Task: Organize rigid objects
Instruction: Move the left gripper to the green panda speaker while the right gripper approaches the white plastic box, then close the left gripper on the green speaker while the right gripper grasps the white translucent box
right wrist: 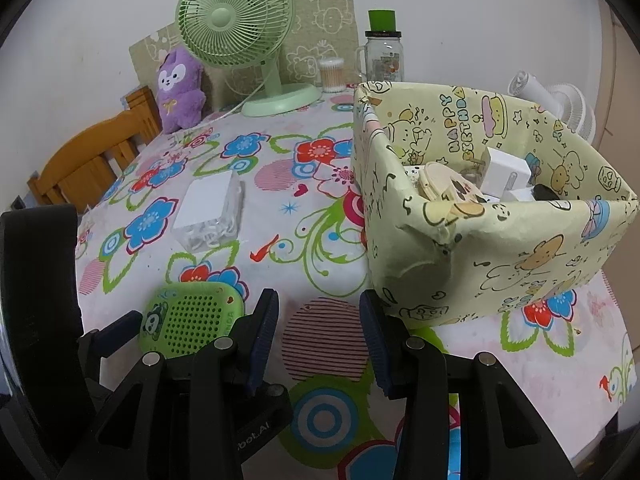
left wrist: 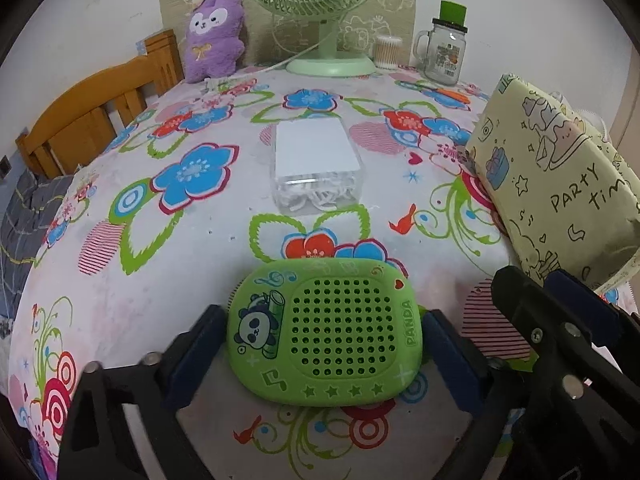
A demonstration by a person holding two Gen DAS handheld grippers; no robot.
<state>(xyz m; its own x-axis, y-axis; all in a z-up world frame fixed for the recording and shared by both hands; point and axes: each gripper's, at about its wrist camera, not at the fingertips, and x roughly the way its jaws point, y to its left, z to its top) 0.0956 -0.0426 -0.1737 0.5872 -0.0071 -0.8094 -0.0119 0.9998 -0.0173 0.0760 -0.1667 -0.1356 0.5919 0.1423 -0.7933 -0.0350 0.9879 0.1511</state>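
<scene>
A green fan [right wrist: 236, 24] stands at the back of the flowery tablecloth [left wrist: 168, 272]. A purple bunny plush [left wrist: 214, 34] sits just beside it. On the fan's other side are a tub of cotton swabs [left wrist: 387, 52] and a glass mug jar [left wrist: 445, 54] with a green top. A wooden chair [left wrist: 92, 116] is at the table's edge. A white fan [right wrist: 564, 108] is far behind.
</scene>
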